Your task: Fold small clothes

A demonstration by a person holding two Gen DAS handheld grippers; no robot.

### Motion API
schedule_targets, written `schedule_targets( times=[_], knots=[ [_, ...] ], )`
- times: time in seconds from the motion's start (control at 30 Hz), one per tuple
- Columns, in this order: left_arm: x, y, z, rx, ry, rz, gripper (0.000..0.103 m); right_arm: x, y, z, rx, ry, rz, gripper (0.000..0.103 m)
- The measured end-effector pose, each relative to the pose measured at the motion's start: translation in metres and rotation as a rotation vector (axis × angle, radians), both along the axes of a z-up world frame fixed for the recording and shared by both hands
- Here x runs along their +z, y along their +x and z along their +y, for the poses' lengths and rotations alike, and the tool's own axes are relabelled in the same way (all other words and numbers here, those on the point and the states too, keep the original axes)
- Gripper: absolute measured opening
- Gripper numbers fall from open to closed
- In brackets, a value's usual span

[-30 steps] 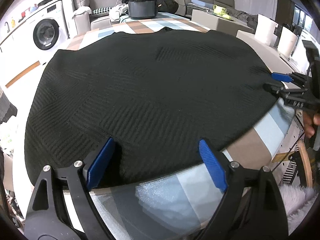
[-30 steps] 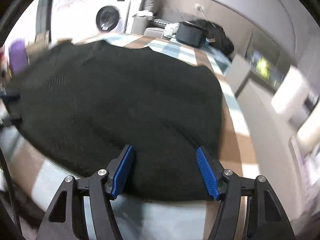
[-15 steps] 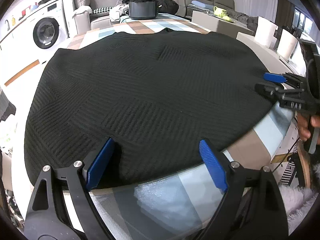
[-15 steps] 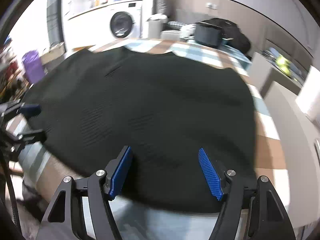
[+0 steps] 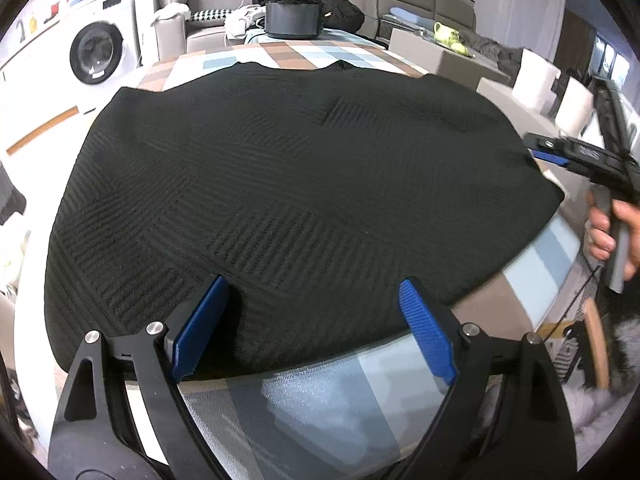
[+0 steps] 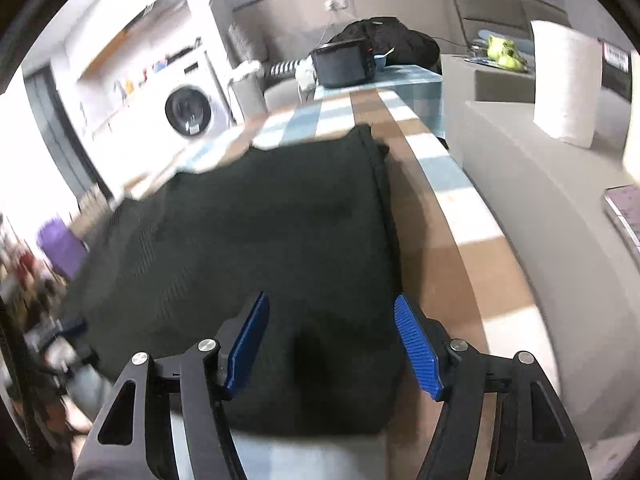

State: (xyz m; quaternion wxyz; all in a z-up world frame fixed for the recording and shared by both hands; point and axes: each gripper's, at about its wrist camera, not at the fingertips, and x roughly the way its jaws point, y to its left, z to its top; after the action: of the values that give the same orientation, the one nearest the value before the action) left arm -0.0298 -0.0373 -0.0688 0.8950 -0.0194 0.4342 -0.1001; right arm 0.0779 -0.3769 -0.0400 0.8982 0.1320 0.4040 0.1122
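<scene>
Left wrist view: the black knit garment [image 5: 280, 184] lies spread flat over the checked table [image 5: 532, 272], its hem at the near edge. The left gripper [image 5: 316, 320] stands open over that hem, holding nothing. Closing too shallow would likely slip off the thick knit.

Right wrist view: the right gripper [image 6: 332, 340], open and empty, straddles the garment's near right corner [image 6: 352, 380]. Blur suggests motion; uneven lifts could skew the fold.

White washing machine [image 5: 96, 54] at left, grey sofa [image 5: 432, 4] along back wall, checked tablecloth [image 5: 320, 50], paper-towel rolls [image 6: 566, 80] on grey counter.
</scene>
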Motion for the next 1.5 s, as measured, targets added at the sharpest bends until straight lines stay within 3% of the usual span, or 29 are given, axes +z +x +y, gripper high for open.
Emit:
schedule_targets(
  times=[0.27,0.4,0.73,0.77,0.83,0.9,0.93,1.03,1.07,1.17,1.23,1.33,1.43,1.5],
  knots=[
    [0.001,0.005,0.014,0.05,-0.029,-0.006,0.086,-0.005,0.08,-0.021,-0.136,0.111,0.066,0.061],
    [0.0,0.005,0.018,0.062,-0.029,-0.012,0.086,-0.001,0.102,-0.022,-0.165,0.092,0.105,0.056],
    [0.001,0.004,0.021,0.082,-0.036,-0.018,0.086,0.003,0.159,0.001,-0.07,0.003,0.082,0.054],
    [0.001,0.004,0.022,0.089,-0.035,-0.019,0.086,0.003,0.162,0.007,-0.074,-0.026,0.074,0.051],
    [0.002,0.004,0.025,0.098,-0.044,-0.02,0.086,0.004,0.165,0.015,-0.08,-0.089,0.054,0.022],
    [0.002,0.004,0.027,0.102,-0.051,-0.022,0.086,0.006,0.165,0.021,-0.071,-0.137,0.037,0.006],
    [0.003,0.004,0.028,0.104,-0.051,-0.024,0.086,0.009,0.163,0.022,-0.07,-0.144,0.015,0.006],
    [0.002,0.004,0.031,0.115,-0.058,-0.026,0.086,0.039,0.134,0.016,-0.049,-0.085,-0.192,0.005],
    [0.002,0.004,0.033,0.122,-0.065,-0.027,0.086,0.043,0.13,0.015,-0.076,-0.114,-0.207,0.005],
    [0.002,0.004,0.035,0.131,-0.082,-0.025,0.086,0.037,0.133,0.011,-0.123,-0.179,-0.151,0.005],
    [0.004,0.002,0.036,0.14,-0.075,-0.027,0.086,0.022,0.144,0.009,-0.132,-0.212,-0.06,0.005],
    [0.008,0.0,0.041,0.165,-0.071,-0.035,0.086,0.009,0.15,0.008,-0.123,-0.192,0.032,0.01],
    [0.009,0.0,0.047,0.187,-0.081,-0.04,0.086,0.018,0.133,0.01,-0.116,-0.184,-0.017,0.027],
    [0.009,0.0,0.05,0.197,-0.09,-0.041,0.086,0.033,0.111,0.015,-0.091,-0.185,-0.08,0.027]
  ],
)
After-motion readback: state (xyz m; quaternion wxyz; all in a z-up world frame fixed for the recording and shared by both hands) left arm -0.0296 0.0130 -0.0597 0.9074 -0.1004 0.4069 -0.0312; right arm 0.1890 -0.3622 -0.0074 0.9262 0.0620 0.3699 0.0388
